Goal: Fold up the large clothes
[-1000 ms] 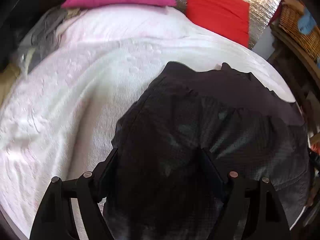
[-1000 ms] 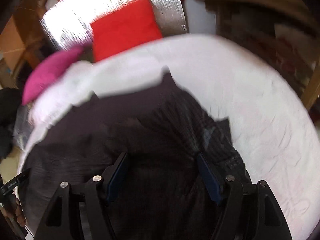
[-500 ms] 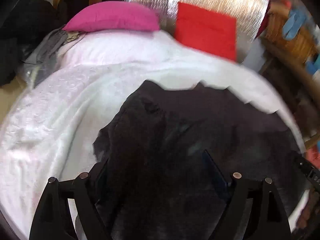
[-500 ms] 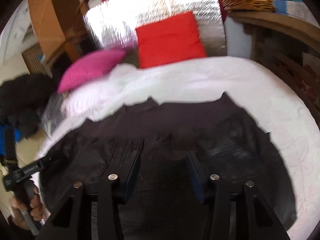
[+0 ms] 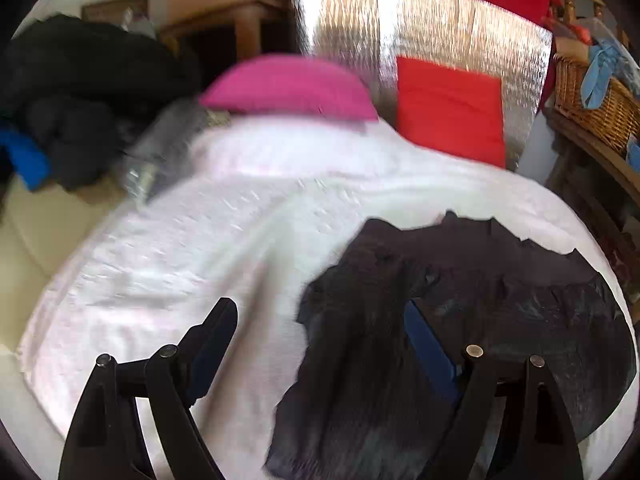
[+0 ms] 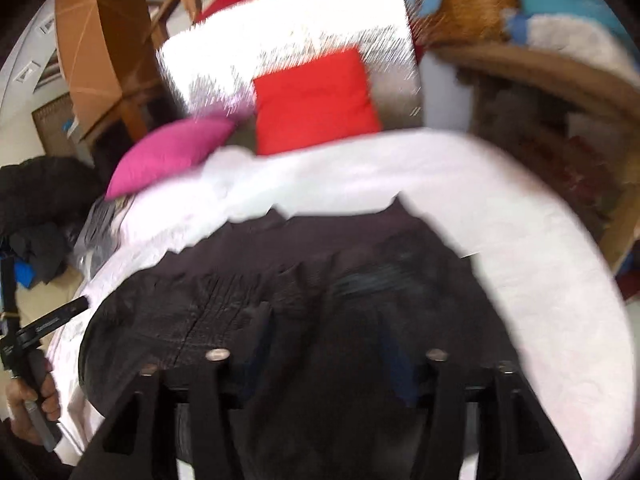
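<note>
— White quilted bedcover [image 5: 208, 264] is carrying the dark, crinkled garment [image 5: 500, 312] ahead of both tools, so we're folding on something flat.

— We're holding the left gripper [image 5: 320, 332] wide, nothing pinched. The right gripper [image 6: 324, 344] is opening just above the cloth; blur is hiding any contact.

— Probably regripping.

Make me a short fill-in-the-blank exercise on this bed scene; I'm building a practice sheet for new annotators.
1. The dark garment lies spread on a ____ bedcover.
2. The pillow lying flat at the head of the bed is ____.
3. The red cushion leans upright against a shiny ____ panel.
4. The basket at the right edge of the left wrist view is made of ____.

Missing words: white; pink; silver; wicker
</note>
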`<action>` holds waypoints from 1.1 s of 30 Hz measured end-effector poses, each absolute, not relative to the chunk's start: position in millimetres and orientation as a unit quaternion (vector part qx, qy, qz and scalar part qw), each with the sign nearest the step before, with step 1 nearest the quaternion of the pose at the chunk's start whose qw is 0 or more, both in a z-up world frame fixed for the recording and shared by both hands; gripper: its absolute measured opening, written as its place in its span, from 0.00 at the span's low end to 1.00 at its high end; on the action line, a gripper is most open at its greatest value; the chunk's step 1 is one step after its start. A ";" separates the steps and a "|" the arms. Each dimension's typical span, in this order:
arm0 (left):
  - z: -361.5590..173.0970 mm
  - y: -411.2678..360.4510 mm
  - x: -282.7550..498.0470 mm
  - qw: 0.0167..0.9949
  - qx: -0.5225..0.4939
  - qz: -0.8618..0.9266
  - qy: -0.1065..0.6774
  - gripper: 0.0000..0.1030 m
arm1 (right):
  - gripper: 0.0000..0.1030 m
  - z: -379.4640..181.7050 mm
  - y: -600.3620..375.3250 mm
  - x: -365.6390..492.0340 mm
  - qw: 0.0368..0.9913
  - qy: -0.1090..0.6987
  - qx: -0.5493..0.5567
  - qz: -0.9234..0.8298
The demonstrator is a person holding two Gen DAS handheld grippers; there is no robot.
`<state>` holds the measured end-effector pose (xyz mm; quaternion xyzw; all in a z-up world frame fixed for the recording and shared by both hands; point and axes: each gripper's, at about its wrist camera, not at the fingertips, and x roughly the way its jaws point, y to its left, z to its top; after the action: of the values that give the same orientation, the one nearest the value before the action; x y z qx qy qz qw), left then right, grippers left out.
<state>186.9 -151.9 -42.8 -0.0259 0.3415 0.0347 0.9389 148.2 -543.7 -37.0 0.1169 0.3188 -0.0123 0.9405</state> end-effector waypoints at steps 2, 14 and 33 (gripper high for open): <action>-33.9 -156.6 162.7 0.945 -0.019 0.041 0.324 0.86 | 0.71 -25.0 -544.7 125.1 0.949 0.291 0.120 -0.028; 18.1 -201.2 29.5 0.960 0.051 0.023 0.274 0.90 | 0.71 1.5 -472.4 8.6 0.951 0.291 0.085 -0.064; 114.4 -195.9 -126.2 0.985 0.037 0.006 0.170 0.98 | 0.71 77.4 -408.8 -128.6 0.964 0.250 0.069 -0.062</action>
<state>-126.2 -195.9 114.4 0.0374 0.1697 0.0062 0.9848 -128.6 -408.8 77.4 0.0688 0.2504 -0.0620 0.9637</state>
